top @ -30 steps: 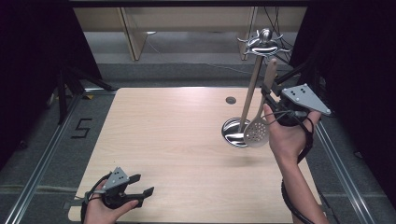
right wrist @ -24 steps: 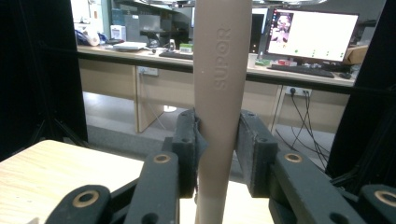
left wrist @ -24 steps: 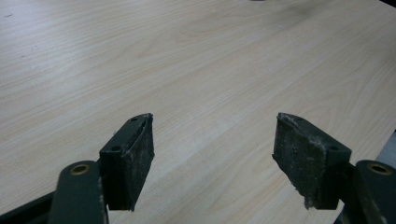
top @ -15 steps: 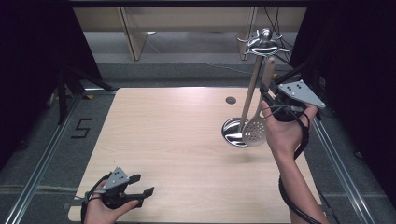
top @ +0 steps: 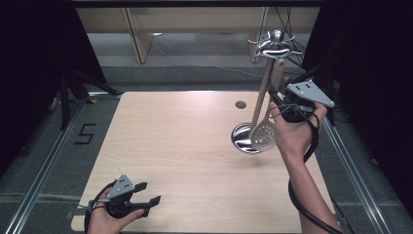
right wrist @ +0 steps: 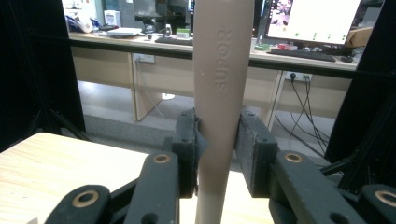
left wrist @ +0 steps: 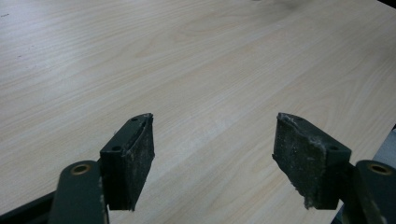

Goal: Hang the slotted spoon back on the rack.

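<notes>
The right tongs (top: 278, 100) clamp the slotted spoon's (top: 263, 134) handle by the hook rack (top: 274, 45), left tongs (top: 148, 193) gaping empty; a knock could topple the rack.

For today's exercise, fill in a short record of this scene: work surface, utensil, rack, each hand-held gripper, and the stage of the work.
Work surface: pale wooden table
Utensil: beige slotted spoon, handle upright
Rack: metal utensil stand with round base, far right of the table
Right hand-held gripper: shut on the slotted spoon's handle, beside the stand
Left hand-held gripper: open, holding nothing, low over the near left corner
Stage: spoon held at the stand
</notes>
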`<state>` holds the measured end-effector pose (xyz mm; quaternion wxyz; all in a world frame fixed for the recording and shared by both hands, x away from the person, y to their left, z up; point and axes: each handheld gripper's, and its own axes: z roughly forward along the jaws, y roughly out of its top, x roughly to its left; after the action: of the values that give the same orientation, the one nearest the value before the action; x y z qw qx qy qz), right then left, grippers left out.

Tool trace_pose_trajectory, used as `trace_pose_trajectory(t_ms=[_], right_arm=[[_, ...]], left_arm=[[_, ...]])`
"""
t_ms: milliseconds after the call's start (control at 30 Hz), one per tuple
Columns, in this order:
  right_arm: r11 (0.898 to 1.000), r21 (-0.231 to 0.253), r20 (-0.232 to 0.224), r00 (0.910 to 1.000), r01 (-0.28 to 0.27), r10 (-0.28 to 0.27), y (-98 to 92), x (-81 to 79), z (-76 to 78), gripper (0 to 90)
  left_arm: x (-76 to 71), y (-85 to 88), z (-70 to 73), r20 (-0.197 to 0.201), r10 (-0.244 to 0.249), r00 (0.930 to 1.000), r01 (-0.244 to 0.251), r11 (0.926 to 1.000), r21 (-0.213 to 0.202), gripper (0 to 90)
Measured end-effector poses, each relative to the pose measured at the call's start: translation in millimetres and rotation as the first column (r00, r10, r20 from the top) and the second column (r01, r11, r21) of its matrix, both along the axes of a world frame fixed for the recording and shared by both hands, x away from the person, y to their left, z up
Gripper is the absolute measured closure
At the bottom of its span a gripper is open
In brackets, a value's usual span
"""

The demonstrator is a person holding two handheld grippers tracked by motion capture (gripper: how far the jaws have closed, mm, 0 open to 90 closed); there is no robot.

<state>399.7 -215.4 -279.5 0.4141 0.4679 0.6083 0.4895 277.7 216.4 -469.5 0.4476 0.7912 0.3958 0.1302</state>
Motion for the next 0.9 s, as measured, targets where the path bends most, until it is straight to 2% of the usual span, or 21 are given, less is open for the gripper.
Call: trace_pose_trajectory(t_ms=[33, 133, 233, 300, 433, 467, 567, 733, 767, 833, 900], right_arm=[[1.0, -0.017, 0.004, 1.0, 0.002, -0.002, -0.9, 0.5, 0.1, 70.9], [1.0, -0.001, -0.008, 0.9999, 0.013, -0.013, 1.6, 1.5, 0.2, 70.9], [1.0, -0.016, -0.005, 1.0, 0.008, -0.008, 1.2, 4.2, 1.2, 70.8], [1.0, -0.003, -0.018, 0.9997, 0.016, -0.016, 2.5, 3.9, 1.4, 70.8], [1.0, -0.026, -0.013, 0.9999, 0.01, -0.011, 0.8, 6.7, 1.2, 70.8], [1.0, -0.012, -0.02, 0.9997, 0.017, -0.017, 2.0, 6.6, 1.2, 70.8], [1.0, -0.028, -0.017, 0.9998, 0.014, -0.014, 1.4, 8.0, 1.5, 70.8], [1.0, -0.012, -0.028, 0.9996, 0.008, -0.008, 2.8, 8.9, 1.2, 70.4], [1.0, -0.018, -0.013, 0.9999, 0.004, -0.004, 2.8, 9.1, 0.3, 70.1], [1.0, -0.008, -0.017, 0.9999, 0.001, -0.001, 3.9, 6.6, -0.6, 65.9], [1.0, -0.023, -0.001, 0.9999, -0.011, 0.011, 3.5, 3.7, -1.9, 59.2]], left_arm=[[0.1, 0.0, -0.1, 0.0, 0.0, 1.0, 0.0, 1.0, 0.0, 28.5], [0.1, -0.3, -0.3, 0.0, 0.0, 1.0, 0.0, 1.0, -0.002, 28.5], [0.0, -0.1, 0.0, 0.0, -0.001, 1.0, 0.001, 1.0, -0.001, 28.5], [0.0, 0.0, -0.1, -0.001, -0.001, 1.0, 0.001, 1.0, -0.001, 28.5], [0.1, -0.2, -0.3, -0.001, -0.001, 1.0, 0.001, 1.0, -0.002, 28.6], [0.1, -0.2, -0.3, -0.002, -0.002, 1.0, 0.002, 1.0, -0.001, 28.6], [-0.1, -0.9, -0.5, -0.002, 0.002, 1.0, -0.002, 1.0, -0.01, 28.6], [-0.3, -0.9, -0.5, -0.002, 0.001, 1.0, -0.001, 1.0, -0.009, 28.6], [-0.1, -0.1, -0.3, -0.002, -0.003, 1.0, 0.003, 1.0, 0.0, 28.7], [-0.1, 0.0, -0.3, -0.002, -0.003, 1.0, 0.003, 1.0, 0.0, 28.6], [-0.2, 0.0, -0.3, 0.0, -0.003, 1.0, 0.003, 1.0, -0.004, 28.7]])
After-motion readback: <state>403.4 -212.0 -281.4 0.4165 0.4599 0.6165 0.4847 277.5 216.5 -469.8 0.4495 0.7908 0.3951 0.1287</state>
